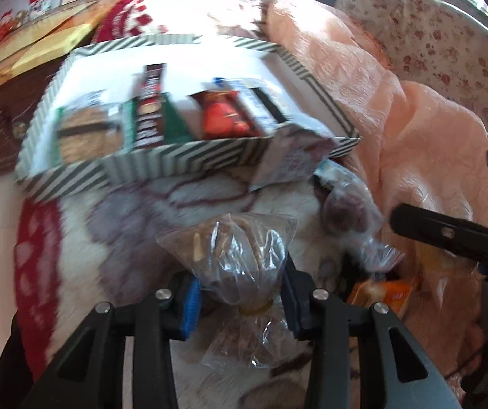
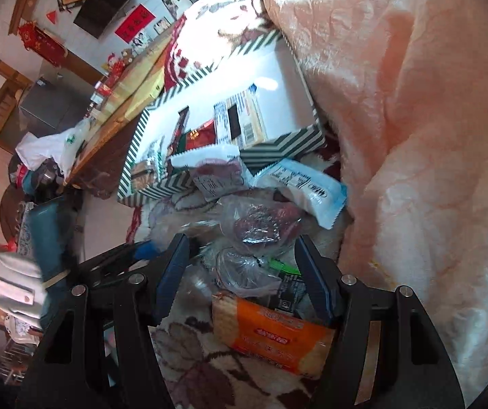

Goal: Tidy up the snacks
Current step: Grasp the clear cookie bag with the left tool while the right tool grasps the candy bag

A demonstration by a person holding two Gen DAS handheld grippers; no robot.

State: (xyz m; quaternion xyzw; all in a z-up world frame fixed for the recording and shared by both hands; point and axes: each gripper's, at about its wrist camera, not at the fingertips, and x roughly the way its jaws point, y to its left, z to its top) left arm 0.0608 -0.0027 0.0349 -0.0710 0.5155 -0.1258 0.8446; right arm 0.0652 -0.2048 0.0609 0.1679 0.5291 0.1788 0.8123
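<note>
A striped green-and-white box (image 1: 162,165) sits on the blanket and holds several snack packs; it also shows in the right wrist view (image 2: 278,150). My left gripper (image 1: 240,293) is shut on a clear bag of brown cookies (image 1: 233,248), held above the blanket. My right gripper (image 2: 244,266) is open above a pile of snacks: a clear bag of dark purple snacks (image 2: 261,225), an orange cracker pack (image 2: 271,337) and a blue-white packet (image 2: 305,187). The right gripper's finger (image 1: 448,235) shows in the left wrist view.
A peach quilt (image 2: 414,136) lies bunched on the right. A floral pillow (image 1: 431,41) lies beyond it. A wooden table (image 2: 131,102) and room clutter stand to the left of the bed.
</note>
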